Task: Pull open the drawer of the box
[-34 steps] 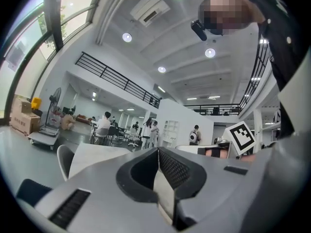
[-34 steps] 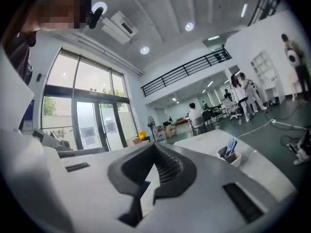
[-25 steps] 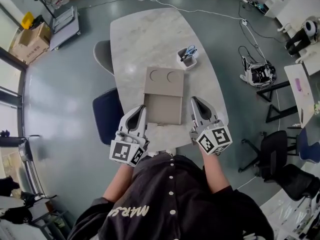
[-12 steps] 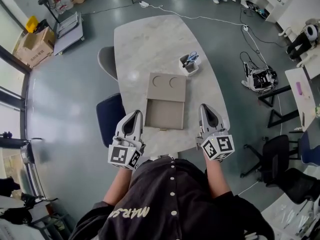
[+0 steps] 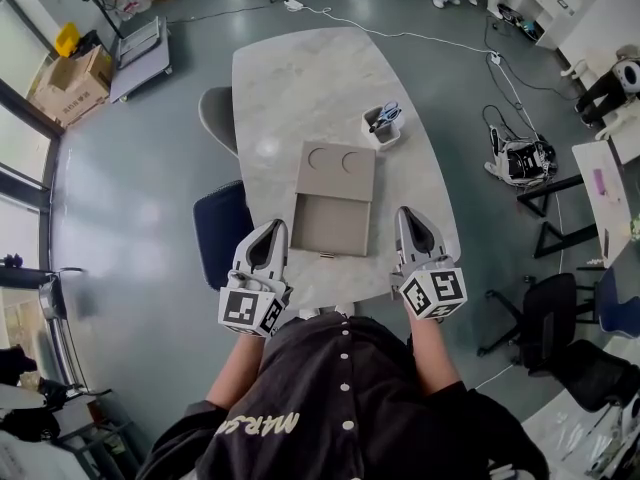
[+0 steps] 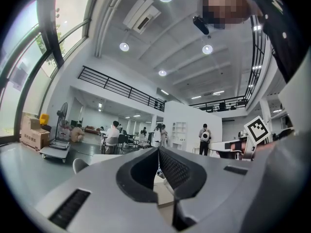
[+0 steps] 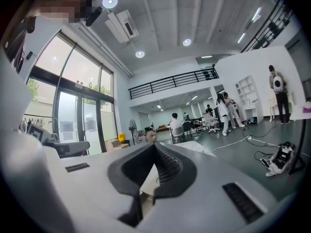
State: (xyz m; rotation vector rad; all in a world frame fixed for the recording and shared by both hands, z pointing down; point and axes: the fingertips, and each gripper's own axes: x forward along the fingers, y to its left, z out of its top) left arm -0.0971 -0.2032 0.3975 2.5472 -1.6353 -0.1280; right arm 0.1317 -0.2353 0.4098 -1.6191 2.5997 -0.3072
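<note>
Two grippers, the left gripper (image 5: 269, 230) and the right gripper (image 5: 408, 216), both closed on nothing, flank the drawer (image 5: 330, 223), which juts from the box (image 5: 338, 160) toward the near edge of the table (image 5: 290, 78), its handle (image 5: 326, 255) between them, seemingly nearer the left.

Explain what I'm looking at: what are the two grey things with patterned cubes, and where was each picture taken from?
They are hand-held grippers: a person holds one in each hand, no robot. The overhead picture comes from a camera on the person's head; the other two come from cameras riding on the grippers, looking along their jaws. The left gripper and right gripper are both shut and empty, near a box on the table. Its drawer is pulled out toward the person. A small cup holding scissors stands beyond it.
</note>
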